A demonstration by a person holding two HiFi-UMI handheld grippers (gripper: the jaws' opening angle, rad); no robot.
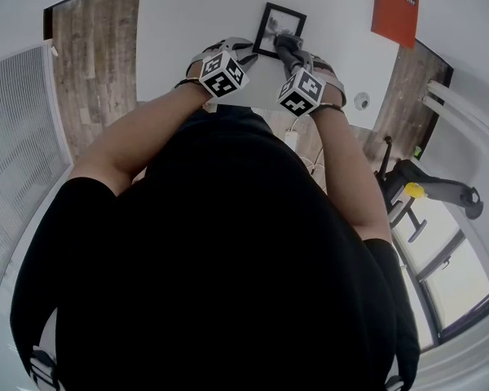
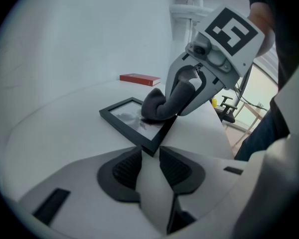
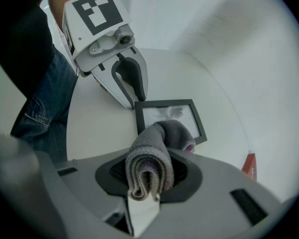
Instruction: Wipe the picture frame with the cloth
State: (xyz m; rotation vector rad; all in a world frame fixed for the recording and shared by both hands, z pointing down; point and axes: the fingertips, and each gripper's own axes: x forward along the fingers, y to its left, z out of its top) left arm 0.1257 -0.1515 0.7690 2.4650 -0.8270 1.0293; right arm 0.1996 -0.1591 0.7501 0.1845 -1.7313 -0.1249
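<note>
We are in the wiping step. The picture frame [image 2: 127, 119] lies flat on the white table [image 2: 65, 133], and every place below is given from it.

The left gripper [image 2: 150, 166] sits at the frame's near corner. Its 2 jaws stand at a middling gap with that corner wedged between their tips. They look to be pinching the black rim there, which would keep the frame from sliding.

The right gripper [image 3: 148, 171] points steeply down over the frame's glass. Its jaws are clamped on the folded grey cloth [image 3: 162, 133], which shows a purplish inner layer. The free bulge of the cloth presses on the glass at the side nearest us, close to the rim on the far side from the left gripper's corner. From the left gripper view, the cloth covers that part of the glass and overlaps the rim.

A flat red item [image 2: 139, 78] lies well beyond the frame's far edge, clear of the work.

We judge the wipe to be partway along at most. The far half of the glass and 3 of the 4 rim bars are not under the cloth.

The next move calls for dragging the cloth across the glass toward the far edge with steady downward pressure. The left grip must hold its corner firm so that the frame does not pivot. The cloth bulge, not the hard jaw tips, should meet the glass.
</note>
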